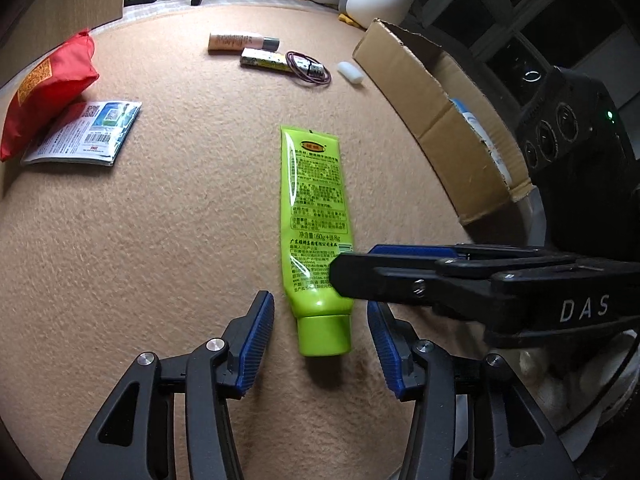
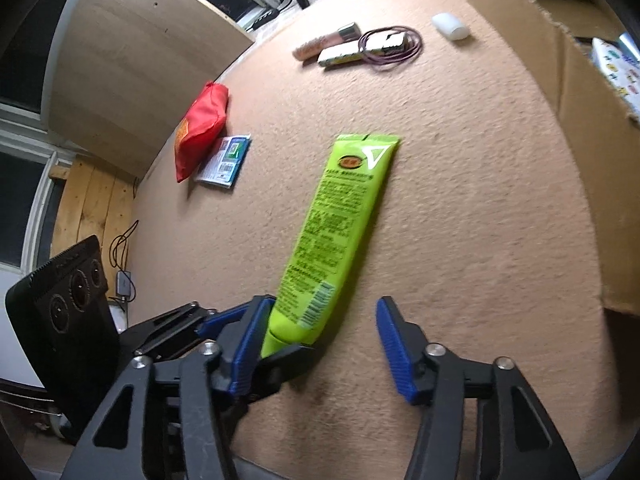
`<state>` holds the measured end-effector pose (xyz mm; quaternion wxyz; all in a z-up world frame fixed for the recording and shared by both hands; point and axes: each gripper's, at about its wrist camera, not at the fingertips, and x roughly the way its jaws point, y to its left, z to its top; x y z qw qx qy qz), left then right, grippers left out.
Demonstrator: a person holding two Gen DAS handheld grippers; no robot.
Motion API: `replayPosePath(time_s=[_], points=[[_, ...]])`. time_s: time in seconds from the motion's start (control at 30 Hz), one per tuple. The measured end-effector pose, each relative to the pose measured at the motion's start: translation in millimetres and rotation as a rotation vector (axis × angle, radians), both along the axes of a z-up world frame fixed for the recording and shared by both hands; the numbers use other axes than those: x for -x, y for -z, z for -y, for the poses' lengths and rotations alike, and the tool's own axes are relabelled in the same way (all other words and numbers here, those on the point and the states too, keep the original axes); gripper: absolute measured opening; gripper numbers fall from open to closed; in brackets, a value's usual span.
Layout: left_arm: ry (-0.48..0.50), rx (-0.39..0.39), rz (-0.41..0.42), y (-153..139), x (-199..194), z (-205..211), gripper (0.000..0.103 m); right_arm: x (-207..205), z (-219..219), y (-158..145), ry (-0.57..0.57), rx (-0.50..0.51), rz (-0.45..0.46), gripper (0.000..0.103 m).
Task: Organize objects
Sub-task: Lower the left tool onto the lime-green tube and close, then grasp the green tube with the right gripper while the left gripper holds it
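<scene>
Tube lies between your left gripper's spread jaws; right gripper gapes too, crowding close. Closing both could collide.

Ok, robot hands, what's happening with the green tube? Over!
Left gripper open, straddling green tube cap. Right gripper open beside it. Tube flat on carpet. Nothing blocking.

"DAS" marks the right gripper; green tube reads "60g".
</scene>
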<state>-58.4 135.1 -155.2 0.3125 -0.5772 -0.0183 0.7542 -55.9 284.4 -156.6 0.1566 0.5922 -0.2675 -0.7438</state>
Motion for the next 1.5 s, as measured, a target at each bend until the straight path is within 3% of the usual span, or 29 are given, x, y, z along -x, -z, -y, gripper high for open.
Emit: replayPosePath(time_s=[0.07, 0.1, 0.13, 0.27, 0.47, 0.8, 1.17, 1.5], points=[[0.0, 0.006, -0.007, 0.0, -0.6, -1.4, 0.049, 1.0, 3.4, 0.9, -0.003, 0.0, 0.002, 0.048], [-0.002, 0.014, -0.012, 0.3, -0.9, -1.8, 0.04, 1.8, 4.9, 1.3, -0.005, -0.001, 0.002, 0.047], [-0.003, 0.022, -0.015, 0.8, -0.9, -2.3, 0.038, 1.5, 5.0, 1.0, -0.007, -0.002, 0.002, 0.045], [-0.002, 0.033, -0.025, 0.1, -1.6, -4.8, 0.038, 3.2, 11.5, 3.6, -0.028, 0.004, 0.01, 0.033], [-0.019, 0.027, -0.033, -5.2, 2.5, -7.0, 0.038, 3.3, 16.4, -2.5, -0.045, -0.026, -0.011, 0.033], [-0.023, -0.006, -0.097, -41.4, 11.4, -29.3, 0.038, 10.5, -8.6, -36.0, -0.026, -0.033, -0.082, 0.033], [0.009, -0.044, -0.146, -72.2, 32.7, -85.2, 0.038, 22.4, -57.9, -70.6, 0.015, -0.06, -0.145, 0.033], [0.043, -0.065, -0.174, -82.7, 53.3, -147.7, 0.038, 34.3, -109.6, -89.7, 0.05, -0.124, -0.187, 0.033]])
